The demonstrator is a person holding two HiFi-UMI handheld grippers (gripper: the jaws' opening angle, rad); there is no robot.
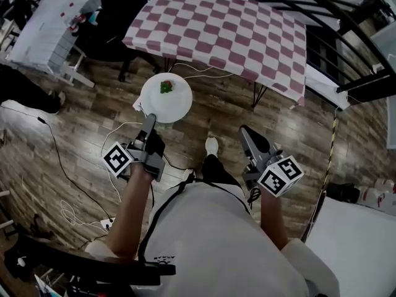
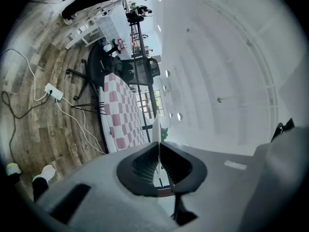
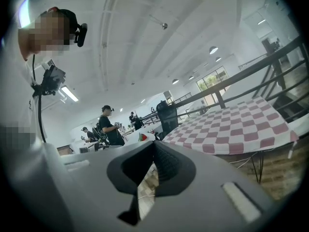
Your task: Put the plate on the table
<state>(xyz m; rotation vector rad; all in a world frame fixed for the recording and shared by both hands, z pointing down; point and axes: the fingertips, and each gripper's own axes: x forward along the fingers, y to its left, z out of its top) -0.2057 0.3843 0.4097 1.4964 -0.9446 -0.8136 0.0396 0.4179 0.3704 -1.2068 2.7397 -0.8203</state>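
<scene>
The plate is in the air over the wooden floor, not yet above the desk. The left claw has it by the near rim. In the left gripper view the jaws are pressed nearly together on the thin white edge, which runs straight up between them. The plate juts forward from the claw's tips and looks roughly level. It carries one small bit of food, green with some red, sitting toward the far side.

The desk, under a red-and-white checked cloth, lies straight ahead of the plate and slightly to the right. Its near edge is close beyond the plate's far rim, but a strip of floor shows between them. So the coming move looks like a plain carry forward, then a set-down on the cloth.

The right claw hangs beside the left one — jaws closed to a point, nothing between them. It is nearer the desk's right corner, but the left hand alone bears the load. With a one-sided grip on the rim, I'd guess the far edge could dip, and the food slide.
</scene>
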